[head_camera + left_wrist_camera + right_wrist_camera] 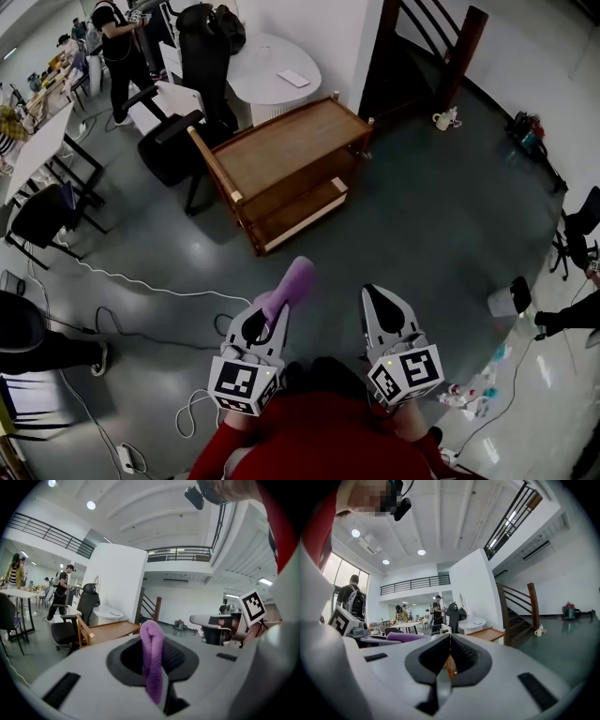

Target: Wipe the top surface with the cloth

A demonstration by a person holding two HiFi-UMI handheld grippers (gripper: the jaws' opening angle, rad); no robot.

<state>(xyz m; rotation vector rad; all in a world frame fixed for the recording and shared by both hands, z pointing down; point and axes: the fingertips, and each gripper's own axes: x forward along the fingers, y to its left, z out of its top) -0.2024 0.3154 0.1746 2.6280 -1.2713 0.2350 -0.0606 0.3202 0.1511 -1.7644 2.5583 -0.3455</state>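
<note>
A folded purple cloth [292, 286] sticks out forward from my left gripper [269, 311], which is shut on it; in the left gripper view the cloth [152, 660] stands pinched between the jaws. My right gripper [380, 300] is held beside it, shut and empty, its jaws meeting in the right gripper view [449, 645]. The wooden two-tier cart [286, 146] stands on the floor about a metre or two ahead, its top surface bare; it also shows as the cart [110, 630] and the cart [487, 633]. Both grippers are well short of it, near my body.
Black office chairs [173, 141] stand left of the cart. A round white table [272, 67] is behind it, a dark staircase [422, 52] at back right. White cables [141, 286] trail across the grey floor on the left. People stand at desks far left.
</note>
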